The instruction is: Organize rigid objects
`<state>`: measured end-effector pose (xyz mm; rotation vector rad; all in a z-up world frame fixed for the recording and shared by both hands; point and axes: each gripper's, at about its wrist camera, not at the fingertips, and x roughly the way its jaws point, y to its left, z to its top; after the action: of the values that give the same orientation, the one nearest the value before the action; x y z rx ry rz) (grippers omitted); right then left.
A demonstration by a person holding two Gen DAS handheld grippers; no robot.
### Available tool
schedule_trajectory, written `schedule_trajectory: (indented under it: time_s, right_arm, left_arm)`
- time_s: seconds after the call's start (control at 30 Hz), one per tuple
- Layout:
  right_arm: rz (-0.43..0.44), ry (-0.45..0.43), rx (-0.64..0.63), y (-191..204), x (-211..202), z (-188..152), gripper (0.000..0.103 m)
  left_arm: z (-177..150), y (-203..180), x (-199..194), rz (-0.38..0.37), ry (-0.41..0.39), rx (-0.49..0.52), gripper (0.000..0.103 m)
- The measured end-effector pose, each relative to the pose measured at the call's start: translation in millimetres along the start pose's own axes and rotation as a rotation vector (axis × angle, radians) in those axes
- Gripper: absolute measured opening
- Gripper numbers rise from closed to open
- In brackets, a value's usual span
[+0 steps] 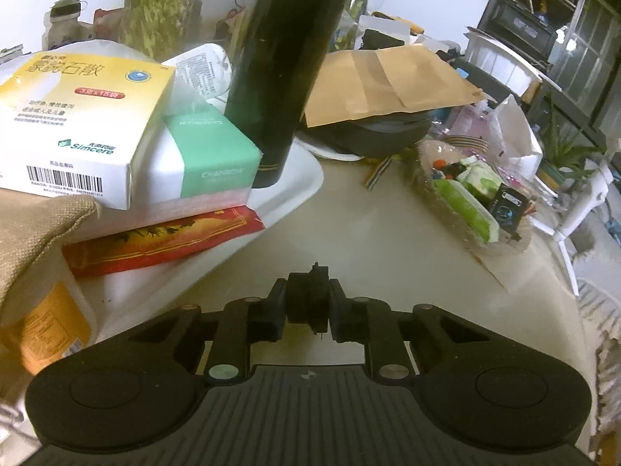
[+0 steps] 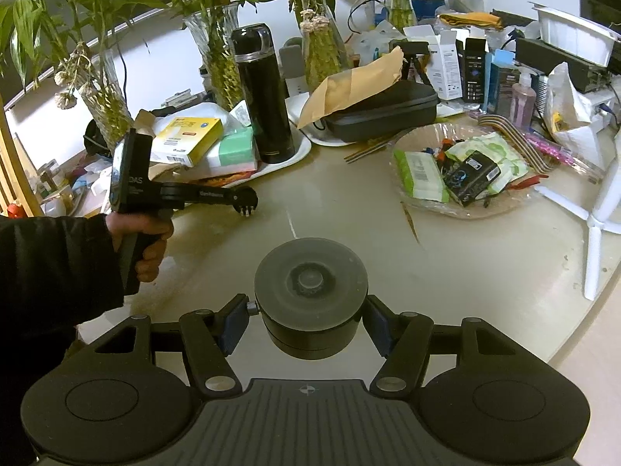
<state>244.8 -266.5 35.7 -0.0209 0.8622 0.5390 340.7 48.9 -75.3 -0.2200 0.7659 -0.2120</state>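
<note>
Item one, between my left gripper [image 1: 308, 306] fingers: a small black fitting [image 1: 308, 299], clamped from both sides, jaws drawn nearly together on it; what it is exactly I cannot tell, though the right wrist view shows small prongs hanging from it above the table [image 2: 349, 209]. Item two, between my right gripper [image 2: 310, 324] fingers: a squat round black puck with a grey top [image 2: 310, 291], the blue pads set against its two sides, jaws held at a middling width, the piece lifted off the tabletop as far as I can judge. Both pieces therefore count as picked up, neither yet put away. Item three, just ahead and to the left of my left fingers: a white tray [image 1: 306, 190] already carrying a stack, namely a red flat packet [image 1: 163, 240], a white and green box [image 1: 209, 159] and a yellow medicine box [image 1: 77, 116], with a tall black flask [image 1: 279, 77] upright at its far corner. This reads as the sorted portion. Item four, ahead and to the right of both fingers: a clear dish [image 2: 465, 209] holding green wipe packs and a small black box [image 2: 471, 174], loosely heaped. Item five, farthest: a black zip case [image 2: 384, 116] under a brown envelope [image 2: 357, 85], then vases and assorted cartons, unsorted. Remaining, by my estimate: placing both held pieces and most of the far clutter.
</note>
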Motion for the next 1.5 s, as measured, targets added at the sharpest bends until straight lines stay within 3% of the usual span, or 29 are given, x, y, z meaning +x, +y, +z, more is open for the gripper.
schedule_trajectory:
  time_s: [0.4,0.9,1.17,1.5]
  right_arm:
    - [-0.096,0.01,0.012,12,0,-5,0.066]
    - [-0.331,-0.027,0.078,34,-11,-1,0.066]
    - [-0.29,-0.014,0.088,43,-22,-2,0.066]
    - [-0.145,0.067,0.092,53,-35,-7,0.066]
  left_arm:
    - [-2,-27,-40,0.054,-0.008,0.047,0.021]
    - [-6,-73,-114,0.181,0.037,0.165,0.021]
    - [-9,-95,-150,0.189,0.067,0.212,0.021]
    - [-20,-118,-186,0.125,0.126,0.245,0.021]
